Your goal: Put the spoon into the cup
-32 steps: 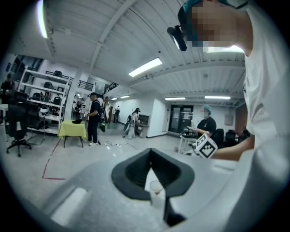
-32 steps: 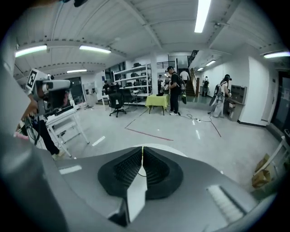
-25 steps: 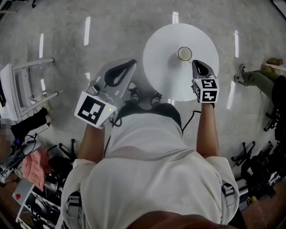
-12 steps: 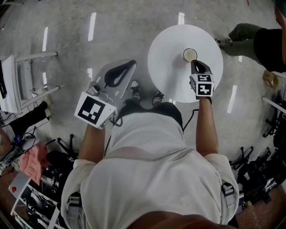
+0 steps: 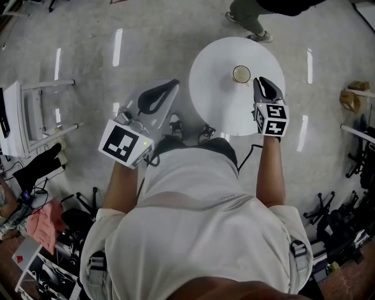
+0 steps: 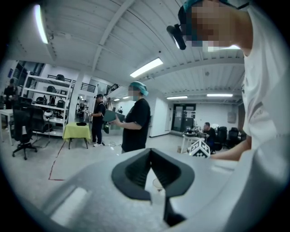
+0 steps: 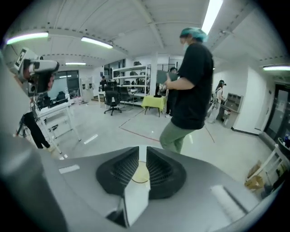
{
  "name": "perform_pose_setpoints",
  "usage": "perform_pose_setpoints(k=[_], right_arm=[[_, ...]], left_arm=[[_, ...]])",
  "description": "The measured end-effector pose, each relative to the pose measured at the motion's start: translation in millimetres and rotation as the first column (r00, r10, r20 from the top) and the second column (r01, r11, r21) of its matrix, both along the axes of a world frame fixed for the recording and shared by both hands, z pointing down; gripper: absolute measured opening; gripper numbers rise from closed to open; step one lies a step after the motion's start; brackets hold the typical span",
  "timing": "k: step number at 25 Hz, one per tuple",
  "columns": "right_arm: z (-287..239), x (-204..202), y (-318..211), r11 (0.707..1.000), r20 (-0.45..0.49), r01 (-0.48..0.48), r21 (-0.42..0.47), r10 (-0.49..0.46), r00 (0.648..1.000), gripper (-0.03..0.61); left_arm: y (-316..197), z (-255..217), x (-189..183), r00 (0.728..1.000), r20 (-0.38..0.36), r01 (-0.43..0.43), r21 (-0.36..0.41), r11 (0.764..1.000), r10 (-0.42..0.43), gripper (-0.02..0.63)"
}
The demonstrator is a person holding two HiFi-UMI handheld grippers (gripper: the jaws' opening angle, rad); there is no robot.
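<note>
Polished grey floor (image 5: 88, 53) with a round white table (image 5: 211, 99) standing on it. We see the cup (image 5: 241, 74) upright near the table's middle, a little toward its far edge. The right gripper (image 5: 258, 82) is over the table's right side, its tips just beside the cup on the near-right. Its jaws stand a narrow slit apart with nothing clamped; table and cup show through the slit. The left gripper (image 5: 171, 83) is off the table's left edge, over the floor, jaw tips closed together and holding nothing. We can't make out the spoon in any view. A person (image 5: 249, 17) stands just past the table's far edge.
</note>
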State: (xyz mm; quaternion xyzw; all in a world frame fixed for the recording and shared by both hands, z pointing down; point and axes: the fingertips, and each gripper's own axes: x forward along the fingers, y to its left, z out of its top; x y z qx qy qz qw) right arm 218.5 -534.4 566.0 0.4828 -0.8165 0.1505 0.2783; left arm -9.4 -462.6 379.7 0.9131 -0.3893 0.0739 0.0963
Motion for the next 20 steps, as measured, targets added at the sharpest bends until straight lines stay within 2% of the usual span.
perform_pose_setpoints(k=[4, 9, 15, 20], right_arm=[[-70.3, 11.6, 12.0, 0.989, 0.124, -0.059, 0.136, 0.042, 0.991, 0.009], [-141.9, 16.1, 32.3, 0.965, 0.23, -0.112, 0.236, 0.057, 0.972, 0.005], [-198.7, 10.6, 61.2, 0.921, 0.287, -0.173, 0.348, 0.071, 0.955, 0.005], [-244.2, 3.9, 96.5, 0.868, 0.306, -0.177, 0.464, 0.03, 0.951, 0.005]], left_arm=[[7.6, -24.4, 12.3, 0.999, -0.012, -0.042, 0.051, 0.998, 0.042, 0.003], [11.5, -46.9, 27.3, 0.993, -0.032, -0.106, 0.108, 0.988, 0.11, 0.003], [22.6, -60.5, 46.9, 0.973, -0.036, -0.22, 0.166, 0.961, 0.229, 0.003], [31.2, -79.3, 47.4, 0.965, -0.037, -0.247, 0.208, 0.946, 0.26, 0.003]])
